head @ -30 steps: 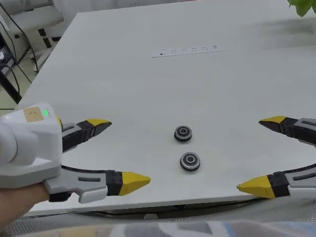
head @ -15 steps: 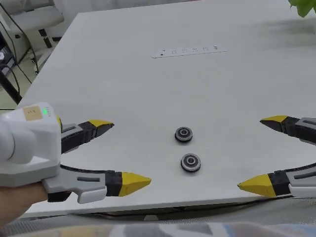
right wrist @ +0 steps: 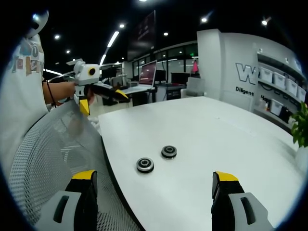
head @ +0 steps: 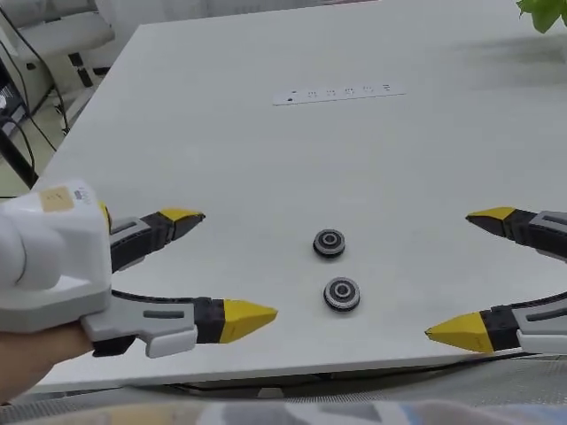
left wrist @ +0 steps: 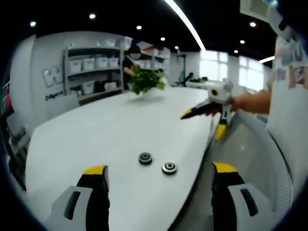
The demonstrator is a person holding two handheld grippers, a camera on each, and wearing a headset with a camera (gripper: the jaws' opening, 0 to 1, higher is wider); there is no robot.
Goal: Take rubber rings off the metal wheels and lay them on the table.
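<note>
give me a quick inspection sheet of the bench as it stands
surface: pale grey table, bare apart from the items below
job's things: far wheel and near wheel lie flat and apart near the front edge; dark rubber rings appear to be on both
clutter: nothing seen loose; a socket strip is set into the tabletop
grippers: left tongs and right tongs are open, one either side of the wheels, touching neither
cables: dark cables on the floor off the left edge
surroundings: plant at the far right corner, shelves behind
</note>
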